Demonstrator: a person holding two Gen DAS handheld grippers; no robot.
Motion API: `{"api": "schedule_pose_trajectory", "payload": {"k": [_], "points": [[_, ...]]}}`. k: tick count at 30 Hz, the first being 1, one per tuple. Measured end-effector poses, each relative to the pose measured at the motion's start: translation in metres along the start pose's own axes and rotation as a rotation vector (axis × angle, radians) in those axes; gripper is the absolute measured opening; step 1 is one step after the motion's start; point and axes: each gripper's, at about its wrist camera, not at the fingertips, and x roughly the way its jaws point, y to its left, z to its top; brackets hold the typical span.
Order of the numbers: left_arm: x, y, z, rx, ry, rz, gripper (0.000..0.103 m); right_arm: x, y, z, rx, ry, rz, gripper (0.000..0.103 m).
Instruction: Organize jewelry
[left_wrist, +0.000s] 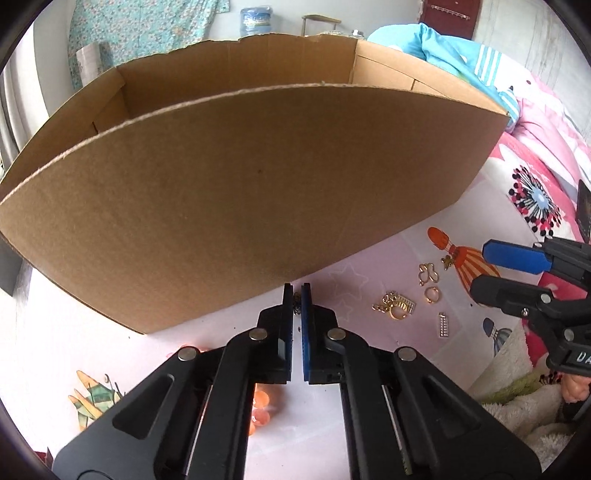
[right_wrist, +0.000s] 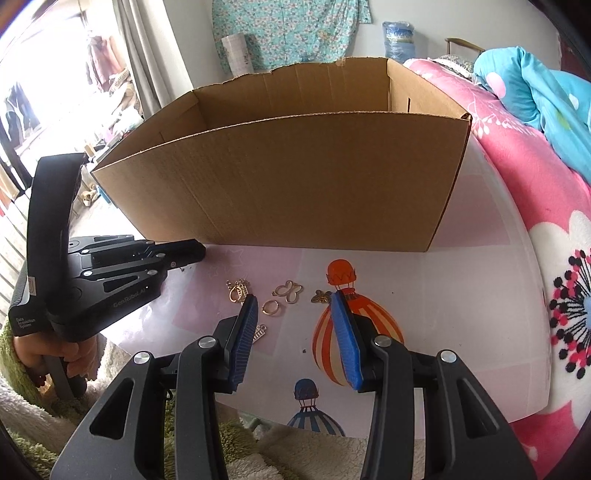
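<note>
Hidden: a small dark chain-like piece (left_wrist: 296, 304) shows only as a sliver between the pads of the left gripper (left_wrist: 297, 295), at centre of the left wrist view; its shape cannot be made out.
Left gripper: jaws pressed nearly together, pinching that dark piece.
Right gripper (right_wrist: 291, 306): blue pads stand apart, nothing between them, low over the gold jewellery.
Jewellery: gold butterfly-outline charm (right_wrist: 288, 291), gold ring (right_wrist: 272, 307), gold charm cluster (right_wrist: 238, 292), small gold bee charm (right_wrist: 320, 296) and a silver rectangular pendant (right_wrist: 260, 331) lie just below centre on the pink balloon-print mat (right_wrist: 461, 295).
Axis: the silver pendant's long axis runs nearly up-down in the left wrist view.
Box: open brown cardboard box (right_wrist: 295, 184) fills the upper centre; its floor is hidden.
Writing: "GenRobot.AI" and "Data Acquisition System" on the left gripper body.
</note>
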Motion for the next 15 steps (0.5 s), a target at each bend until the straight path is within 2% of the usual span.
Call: {"api": "schedule_pose_trajectory", "payload": {"k": [9, 15], "points": [[-0.018, 0.001, -0.011, 0.004, -0.023, -0.032, 0.002, -0.004, 0.005, -0.002, -0.024, -0.006, 0.001, 0.041], [-0.025, 0.000, -0.015, -0.014, -0.026, -0.039, 0.002, -0.001, 0.016, -0.006, -0.074, 0.024, 0.027, 0.041]]}}
